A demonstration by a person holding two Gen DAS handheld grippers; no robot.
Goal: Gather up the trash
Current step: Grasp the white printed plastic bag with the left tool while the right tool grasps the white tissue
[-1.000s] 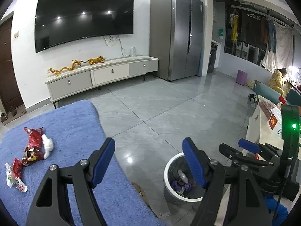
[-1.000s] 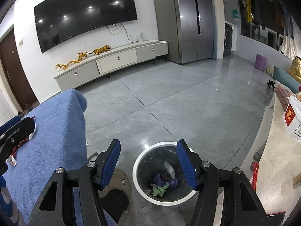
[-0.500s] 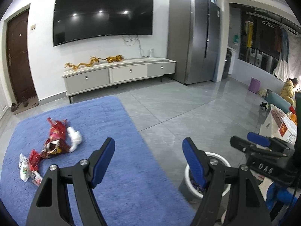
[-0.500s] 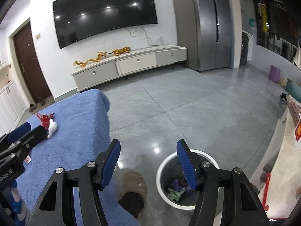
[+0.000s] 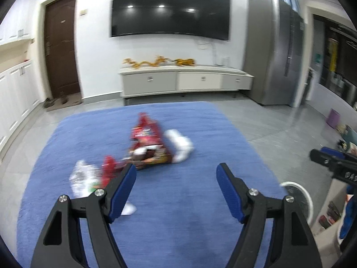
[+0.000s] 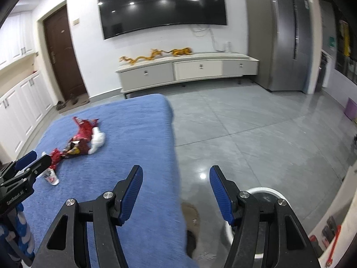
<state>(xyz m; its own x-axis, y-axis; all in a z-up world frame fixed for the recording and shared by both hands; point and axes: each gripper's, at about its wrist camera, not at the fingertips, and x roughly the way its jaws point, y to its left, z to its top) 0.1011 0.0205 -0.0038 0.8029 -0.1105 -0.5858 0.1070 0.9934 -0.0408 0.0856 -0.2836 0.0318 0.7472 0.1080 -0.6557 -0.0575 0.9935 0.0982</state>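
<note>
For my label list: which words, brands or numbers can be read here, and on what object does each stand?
"DAS": partial white letters on the right gripper, cut off.
White lettering on the left gripper: too small to read.
Print on the red snack wrappers and the small white packet: blurred, unreadable.

Both wrist views face TV wall (image 5: 96, 51), sharing blue blanket (image 6: 138, 134)

Living room (wall television (image 5: 170, 9), rug (image 5: 200, 212))

Red wrappers (image 6: 81, 138) (crumpled) on blue blanket (image 6: 133, 134)
</note>
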